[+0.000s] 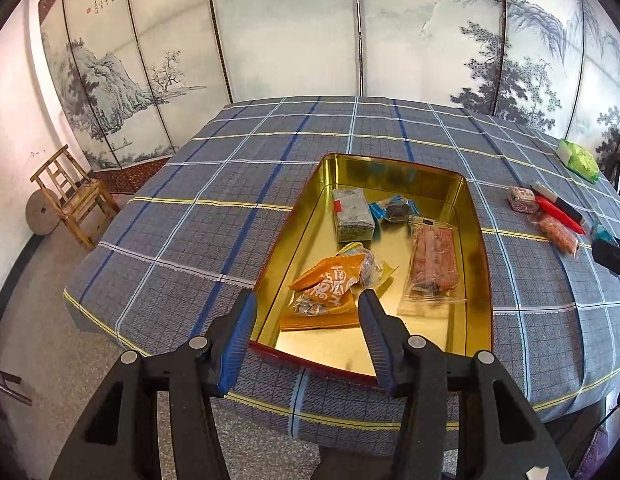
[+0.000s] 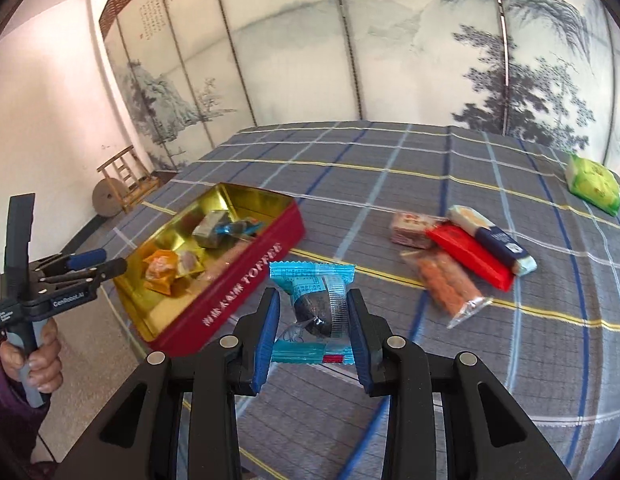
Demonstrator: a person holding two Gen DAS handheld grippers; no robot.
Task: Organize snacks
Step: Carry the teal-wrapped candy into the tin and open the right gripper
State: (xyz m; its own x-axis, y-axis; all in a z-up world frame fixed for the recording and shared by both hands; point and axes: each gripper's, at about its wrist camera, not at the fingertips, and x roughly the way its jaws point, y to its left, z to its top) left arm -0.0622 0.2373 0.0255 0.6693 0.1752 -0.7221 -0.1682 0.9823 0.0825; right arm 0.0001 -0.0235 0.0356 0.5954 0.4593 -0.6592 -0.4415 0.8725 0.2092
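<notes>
My right gripper [image 2: 313,320] pinches a blue-wrapped candy [image 2: 315,304] above the tablecloth [image 2: 389,184], just beside the red tin [image 2: 246,300] | my left gripper [image 1: 306,320] gapes wide, holding nothing, over the tin's near end by the orange packet [image 1: 329,280] | four loose snacks [image 2: 461,256] lie right of the tin

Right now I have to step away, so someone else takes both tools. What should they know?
Right tool: shut on the blue-wrapped snack, held above the cloth near the tin.
Left tool: open, empty, over the tin's near end.
Done: five snacks lie in the tin, among them the orange packet.
Left: drop the held snack in, then the red bar, navy bar, clear sausage pack, pink pack, perhaps the green bag.
</notes>
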